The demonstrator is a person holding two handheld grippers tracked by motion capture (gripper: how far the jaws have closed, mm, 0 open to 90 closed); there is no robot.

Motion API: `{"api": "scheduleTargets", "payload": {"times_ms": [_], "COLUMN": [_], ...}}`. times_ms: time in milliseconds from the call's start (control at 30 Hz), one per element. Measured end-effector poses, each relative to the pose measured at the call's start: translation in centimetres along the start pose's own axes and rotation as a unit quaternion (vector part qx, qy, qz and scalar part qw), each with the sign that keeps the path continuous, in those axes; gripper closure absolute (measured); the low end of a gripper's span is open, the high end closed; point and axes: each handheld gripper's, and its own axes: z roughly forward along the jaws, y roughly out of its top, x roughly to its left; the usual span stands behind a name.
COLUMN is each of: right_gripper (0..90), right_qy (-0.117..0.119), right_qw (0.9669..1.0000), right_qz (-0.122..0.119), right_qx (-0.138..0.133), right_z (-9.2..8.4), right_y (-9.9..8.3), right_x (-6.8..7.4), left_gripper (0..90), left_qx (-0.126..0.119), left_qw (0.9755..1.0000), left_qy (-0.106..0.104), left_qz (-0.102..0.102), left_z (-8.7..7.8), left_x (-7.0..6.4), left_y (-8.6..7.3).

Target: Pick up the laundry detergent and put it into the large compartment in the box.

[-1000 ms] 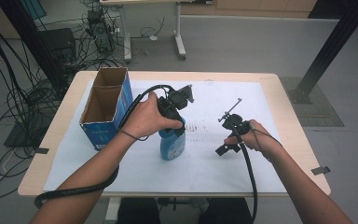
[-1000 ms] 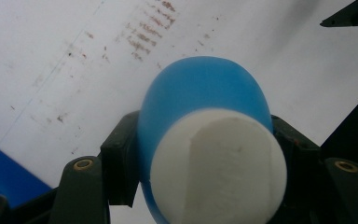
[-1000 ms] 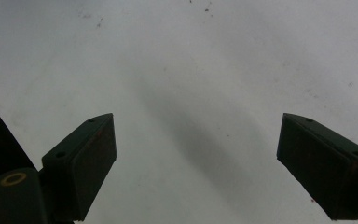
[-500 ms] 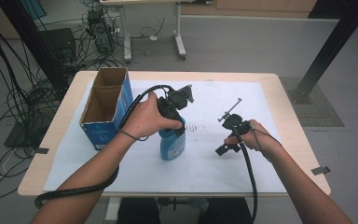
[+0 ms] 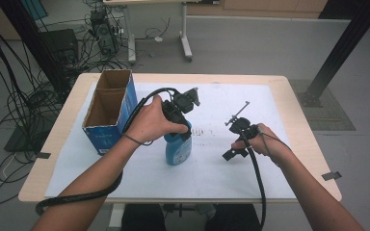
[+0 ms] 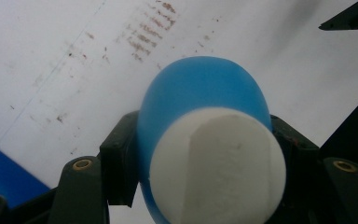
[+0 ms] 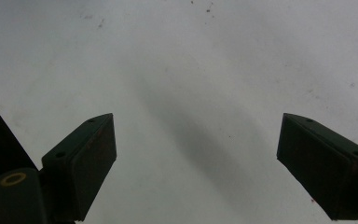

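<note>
A blue bottle with a white cap stands upright on the white paper sheet, left of the table's middle. My left gripper is shut on its upper part; in the left gripper view the jaws press both sides of the bottle just under the cap, with the left gripper looking straight down on it. My right gripper hovers over the paper to the bottle's right, open. In the right gripper view the right gripper has its jaws spread wide over bare paper with nothing between them.
An open-topped blue cardboard box with two compartments stands at the table's left. Faint brown marks stain the paper between bottle and right hand. The wooden table edge borders the sheet. Cables and desk legs lie on the floor behind.
</note>
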Motion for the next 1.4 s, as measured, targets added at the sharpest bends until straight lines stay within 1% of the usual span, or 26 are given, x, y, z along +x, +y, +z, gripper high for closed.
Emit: {"api": "scheduleTargets", "payload": {"times_ms": [100,233,367,467,600,1167,1400], "right_gripper": [11.4,11.4,11.4,11.4,11.4,11.4,11.4], "right_qy": [0.001,0.001,0.001,0.003,0.003,0.002,0.003], "right_qw": [1.0000,1.0000,1.0000,1.0000,1.0000,1.0000,1.0000], "right_qz": [0.004,0.004,0.004,0.000,0.004,-0.002,0.003], "right_qx": [-0.001,-0.001,-0.002,-0.001,-0.003,-0.004,-0.006], "right_z": [0.04,0.04,0.06,0.01,-0.04,-0.11,-0.16], "right_y": [0.03,0.04,0.03,-0.02,-0.06,-0.06,-0.06], "right_x": [0.08,0.07,0.07,-0.02,0.01,-0.03,-0.02], "left_gripper": [37.5,37.5,37.5,37.5,37.5,37.5,37.5], "left_qx": [-0.001,0.000,0.004,0.004,0.004,0.005,0.005], "left_qw": [1.0000,1.0000,1.0000,1.0000,1.0000,1.0000,1.0000], "left_qy": [0.000,0.000,0.002,0.002,0.004,0.003,0.003], "left_qz": [0.001,-0.001,0.002,0.002,0.002,0.001,0.002], "left_z": [-0.01,-0.02,-0.05,-0.06,-0.05,-0.07,-0.05], "left_x": [0.01,-0.04,-0.05,-0.07,-0.13,-0.13,-0.17], "left_y": [-0.04,-0.05,0.01,0.00,0.00,-0.04,-0.01]}}
